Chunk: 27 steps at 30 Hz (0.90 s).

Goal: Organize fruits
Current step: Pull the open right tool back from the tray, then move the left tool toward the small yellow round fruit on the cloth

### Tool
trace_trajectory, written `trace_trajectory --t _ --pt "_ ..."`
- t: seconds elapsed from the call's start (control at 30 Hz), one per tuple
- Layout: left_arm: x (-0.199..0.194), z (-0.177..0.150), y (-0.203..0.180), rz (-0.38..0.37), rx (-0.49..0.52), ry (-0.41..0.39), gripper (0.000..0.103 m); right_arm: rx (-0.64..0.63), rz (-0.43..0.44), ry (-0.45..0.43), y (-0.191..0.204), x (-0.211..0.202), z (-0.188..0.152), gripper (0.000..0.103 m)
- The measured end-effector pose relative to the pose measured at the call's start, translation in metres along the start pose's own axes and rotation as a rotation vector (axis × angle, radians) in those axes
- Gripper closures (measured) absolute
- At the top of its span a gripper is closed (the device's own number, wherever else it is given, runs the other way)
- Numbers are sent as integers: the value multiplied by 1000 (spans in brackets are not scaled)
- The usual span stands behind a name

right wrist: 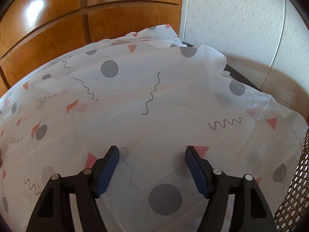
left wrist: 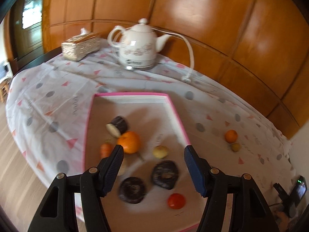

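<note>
Our left gripper (left wrist: 154, 148) gapes, holding nothing, over the pink tray (left wrist: 177, 116). The small orange (left wrist: 231, 136) sits outside at two o'clock. Our right gripper (right wrist: 152, 150) gapes over bare cloth (right wrist: 154, 100).

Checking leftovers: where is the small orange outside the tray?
Left wrist view, right side: the small orange sits on the tablecloth beyond the pink-rimmed tray, beside a small brownish fruit.
</note>
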<state>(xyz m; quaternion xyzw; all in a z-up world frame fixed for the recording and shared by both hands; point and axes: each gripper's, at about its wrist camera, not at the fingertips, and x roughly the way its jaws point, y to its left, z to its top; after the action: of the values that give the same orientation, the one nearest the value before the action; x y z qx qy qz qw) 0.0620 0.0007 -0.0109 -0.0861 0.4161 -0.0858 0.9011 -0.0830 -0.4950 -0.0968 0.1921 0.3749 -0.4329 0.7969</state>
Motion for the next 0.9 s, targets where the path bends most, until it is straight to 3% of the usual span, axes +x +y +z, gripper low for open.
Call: trace_trajectory --t 0.23,0.37,0.6,0.9 --pt "31 4 -77 -131 143 78 40 4 20 -6 1 4 1 25" --pt "61 -2 -117 -192 199 157 55 -1 27 -6 2 6 0 22" --pt "110 -8 -166 -217 244 246 64 -5 39 -6 3 7 0 18" --pt "154 -13 -202 -205 226 295 64 -13 44 -8 5 7 -2 14"
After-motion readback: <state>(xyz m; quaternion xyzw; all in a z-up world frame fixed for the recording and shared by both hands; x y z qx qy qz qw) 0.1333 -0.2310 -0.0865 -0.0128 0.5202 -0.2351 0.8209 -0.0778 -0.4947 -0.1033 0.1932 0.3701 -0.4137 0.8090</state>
